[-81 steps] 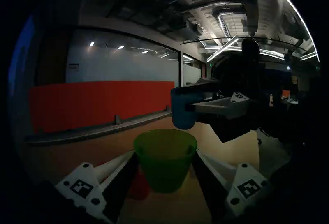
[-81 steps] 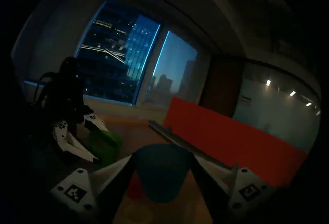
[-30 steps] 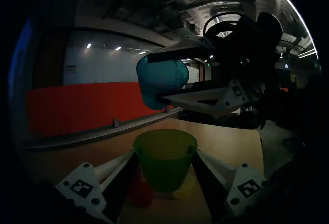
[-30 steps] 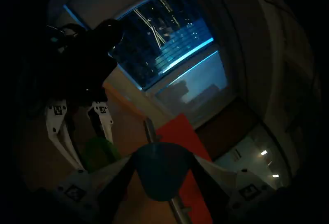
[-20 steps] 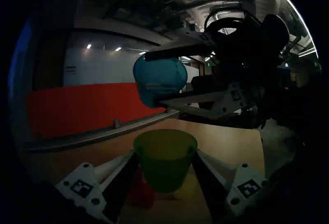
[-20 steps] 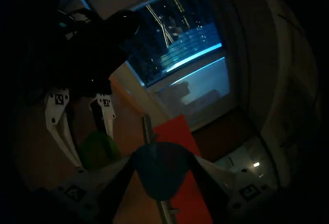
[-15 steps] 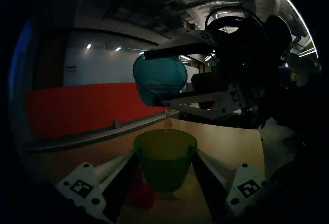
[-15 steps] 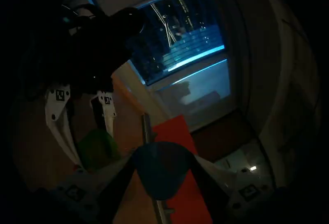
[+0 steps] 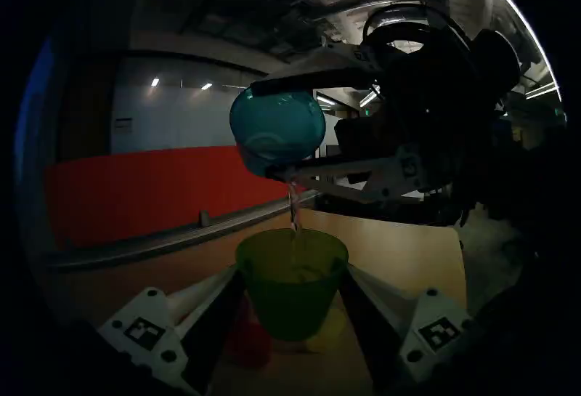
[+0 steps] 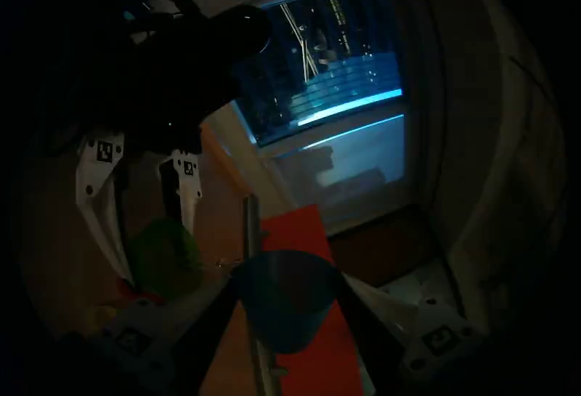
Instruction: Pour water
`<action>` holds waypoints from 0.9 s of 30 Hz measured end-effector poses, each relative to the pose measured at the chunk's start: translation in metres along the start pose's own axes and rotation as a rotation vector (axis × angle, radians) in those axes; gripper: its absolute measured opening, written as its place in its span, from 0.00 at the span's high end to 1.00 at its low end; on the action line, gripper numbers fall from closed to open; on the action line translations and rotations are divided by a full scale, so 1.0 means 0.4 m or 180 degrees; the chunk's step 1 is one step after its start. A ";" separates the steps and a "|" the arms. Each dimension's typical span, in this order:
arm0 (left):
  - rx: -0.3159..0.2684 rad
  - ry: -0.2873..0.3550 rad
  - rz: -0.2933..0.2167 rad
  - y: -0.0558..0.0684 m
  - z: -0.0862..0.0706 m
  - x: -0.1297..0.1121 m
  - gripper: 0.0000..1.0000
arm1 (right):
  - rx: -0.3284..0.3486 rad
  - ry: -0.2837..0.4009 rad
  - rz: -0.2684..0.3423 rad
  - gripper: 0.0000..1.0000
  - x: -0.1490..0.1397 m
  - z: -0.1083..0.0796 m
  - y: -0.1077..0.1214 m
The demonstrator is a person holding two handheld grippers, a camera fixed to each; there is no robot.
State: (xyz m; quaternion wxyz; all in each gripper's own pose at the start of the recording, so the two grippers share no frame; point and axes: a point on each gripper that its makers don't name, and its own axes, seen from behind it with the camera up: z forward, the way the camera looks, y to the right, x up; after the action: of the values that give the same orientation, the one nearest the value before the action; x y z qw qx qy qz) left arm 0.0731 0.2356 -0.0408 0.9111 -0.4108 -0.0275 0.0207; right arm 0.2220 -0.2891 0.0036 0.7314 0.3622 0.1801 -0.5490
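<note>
Step in hand: pouring, as a thin stream of water (image 9: 293,211) falls from the tilted blue cup (image 9: 277,128) into the green cup (image 9: 292,287)
Left gripper (image 9: 292,274): fingers closed on the green cup's two sides, holding it upright over the wooden surface (image 9: 407,240); whether it rests there I cannot tell
Right gripper (image 10: 285,291): fingers pressed on both sides of the blue cup, tipped mouth-down above the green cup and apart from it
Nearby: a red cup (image 9: 247,334) and a yellow object (image 9: 330,327) low beside the green cup
Next move, as I judge: deepen the tilt slowly with the lip centred over the green rim, then right the blue cup once the flow stops
Risk: the stream lands near the far rim, so a small drift could spill onto the surface
</note>
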 end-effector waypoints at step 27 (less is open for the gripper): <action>-0.0006 -0.0019 0.0026 0.010 0.002 -0.005 0.16 | -0.0147 -0.0026 -0.0468 0.06 0.009 -0.002 0.049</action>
State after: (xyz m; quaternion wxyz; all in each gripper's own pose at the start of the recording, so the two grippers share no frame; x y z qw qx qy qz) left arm 0.0710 0.2388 -0.0433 0.9105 -0.4117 -0.0286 0.0256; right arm 0.2415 -0.2882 0.0073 0.6980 0.3288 0.2157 -0.5985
